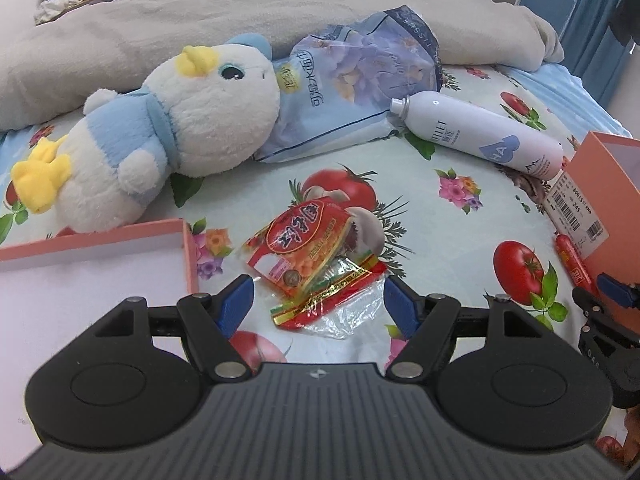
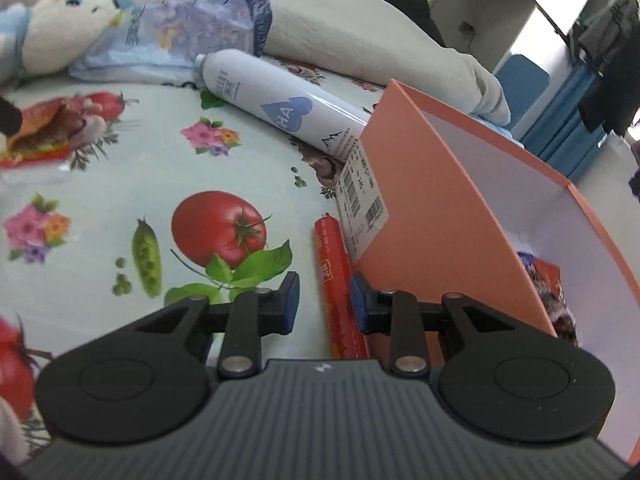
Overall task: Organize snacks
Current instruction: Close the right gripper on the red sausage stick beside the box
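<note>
Left gripper (image 1: 316, 300) is hovering, jaws apart, over the red snack packet (image 1: 308, 256); right gripper (image 2: 325, 302) jaws are straddling the sausage stick (image 2: 338, 276), not yet clamped.

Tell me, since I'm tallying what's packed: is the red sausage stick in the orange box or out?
Out. The red sausage stick lies on the bedsheet against the orange box outer wall, between the right gripper pads.

The bedsheet (image 1: 440, 216) is smooth printed cloth. The snack packet (image 1: 308, 256) is glossy crinkled plastic film, and the sausage stick (image 2: 336, 280) has a shiny red plastic skin. The box (image 2: 432, 216) is matt cardboard with a paper label. The plush toy (image 1: 160, 140) is fluffy fabric. The spray bottle (image 1: 480, 136) looks smooth, slightly glossy.
</note>
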